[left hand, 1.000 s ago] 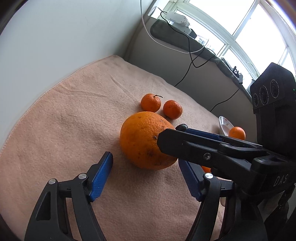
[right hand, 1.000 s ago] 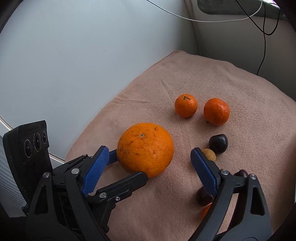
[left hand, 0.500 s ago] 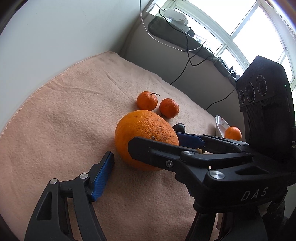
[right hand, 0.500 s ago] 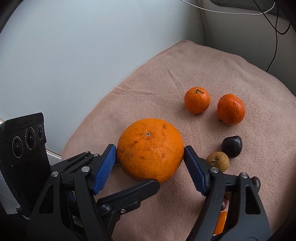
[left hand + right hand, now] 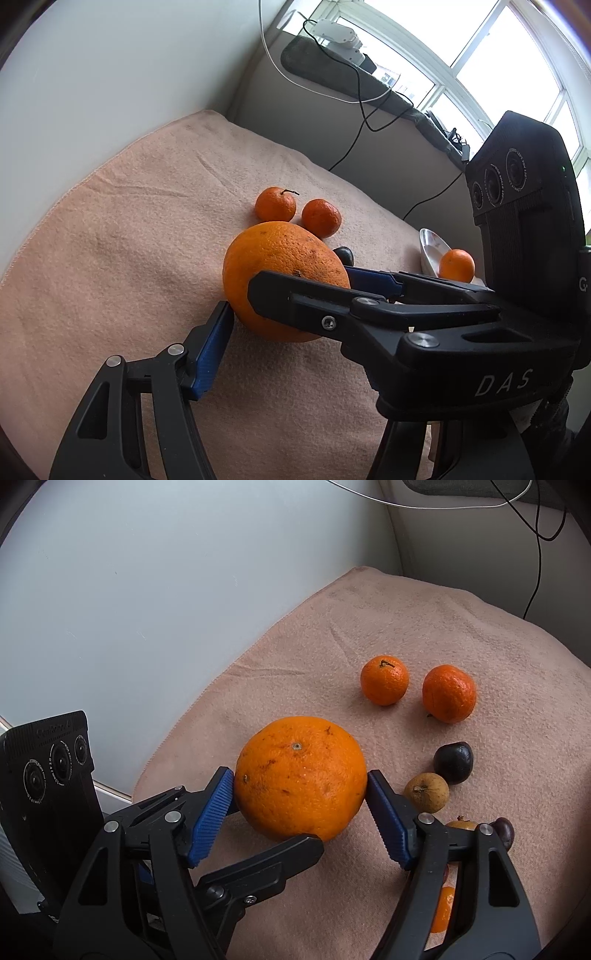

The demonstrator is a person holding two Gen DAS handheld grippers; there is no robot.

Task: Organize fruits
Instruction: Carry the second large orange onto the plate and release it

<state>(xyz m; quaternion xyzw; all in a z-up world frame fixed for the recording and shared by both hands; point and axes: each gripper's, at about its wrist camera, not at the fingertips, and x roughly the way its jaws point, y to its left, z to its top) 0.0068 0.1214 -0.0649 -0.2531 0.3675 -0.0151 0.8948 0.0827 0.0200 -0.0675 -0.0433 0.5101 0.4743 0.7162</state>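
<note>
orange rind sits clamped between the right gripper (image 5: 300,805) pads, left gripper (image 5: 284,332) jaws just closing beside the big orange (image 5: 301,777): lift slowly and level.

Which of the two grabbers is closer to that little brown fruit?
Right. The right gripper, jaws just closed on the big orange, has one finger right beside the brown fruit. The left gripper, jaws also closing around that orange, sits on its far side.
</note>
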